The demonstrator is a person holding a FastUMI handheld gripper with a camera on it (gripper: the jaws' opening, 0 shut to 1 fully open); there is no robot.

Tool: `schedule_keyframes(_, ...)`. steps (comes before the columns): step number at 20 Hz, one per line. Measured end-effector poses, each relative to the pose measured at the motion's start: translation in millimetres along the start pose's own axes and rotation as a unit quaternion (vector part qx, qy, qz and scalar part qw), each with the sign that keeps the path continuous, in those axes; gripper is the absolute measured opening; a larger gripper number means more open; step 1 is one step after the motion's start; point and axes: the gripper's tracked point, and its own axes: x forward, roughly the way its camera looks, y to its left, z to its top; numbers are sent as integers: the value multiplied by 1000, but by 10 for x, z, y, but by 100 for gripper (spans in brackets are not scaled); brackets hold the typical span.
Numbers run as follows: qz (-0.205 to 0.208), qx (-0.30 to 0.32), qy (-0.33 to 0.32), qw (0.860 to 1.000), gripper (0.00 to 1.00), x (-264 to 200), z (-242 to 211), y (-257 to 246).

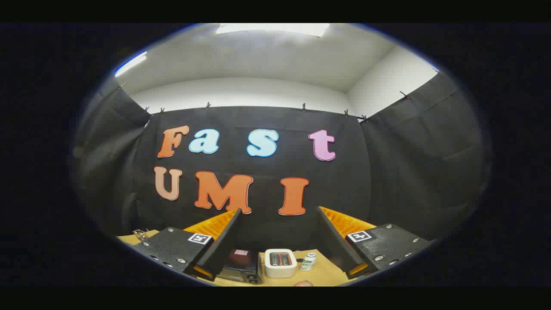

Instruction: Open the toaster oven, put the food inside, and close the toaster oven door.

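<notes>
The claw (280, 213) gapes wide, gripping nothing, its fingers flanking the toaster oven (242, 266) at seven o'clock and a white toaster (280, 262) on the table (327, 275).

No wording can be read: the small bottle (308, 261)'s label at lower centre is too blurred, and each gripper (275, 239) finger carries a black-and-white square marker (359, 236).

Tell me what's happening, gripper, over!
Gripper open, holding nothing, high above the table. Toaster oven far ahead, door state unclear. White toaster and small bottle beside it; nothing blocking.
</notes>
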Motion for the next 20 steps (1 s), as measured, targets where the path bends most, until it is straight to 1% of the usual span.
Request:
schedule_keyframes(4, -5, 12, 8, 1000, 98, 54, -28, 7)
schedule_keyframes(14, 8, 30, 24, 999, 98, 142, -105, 114)
schedule_keyframes(18, 33, 58, 55, 996, 98, 156, -305, 314)
schedule_keyframes(20, 36, 66, 75, 994, 98, 189, -451, 360)
